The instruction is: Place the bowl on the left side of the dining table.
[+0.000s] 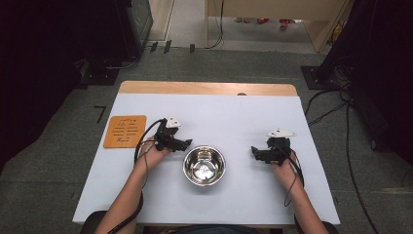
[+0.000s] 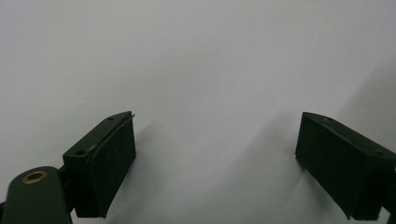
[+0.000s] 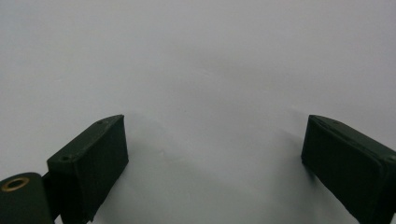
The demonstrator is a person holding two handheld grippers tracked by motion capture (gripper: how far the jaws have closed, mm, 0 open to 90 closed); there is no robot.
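High view: I am sitting at the lower edge of the frame, and my forearms are reaching up onto a white table (image 1: 234, 117). A steel bowl (image 1: 204, 165) is standing upright at the lower centre of the frame, between my two hands. My left gripper (image 1: 187, 143) is hovering just left of the bowl's rim, its jaws pointing toward the frame's right; whether it is touching the rim I cannot tell. My right gripper (image 1: 254, 151) is sitting right of the bowl, clearly apart from it, its jaws pointing toward the frame's left. An orange board (image 1: 125, 131) with faint markings is lying at the table's left edge, in the left middle of the frame. Left gripper view: my two black jaws are standing wide apart over bare white tabletop, gripping nothing. Right gripper view: my jaws are likewise spread wide over bare white surface, holding nothing.
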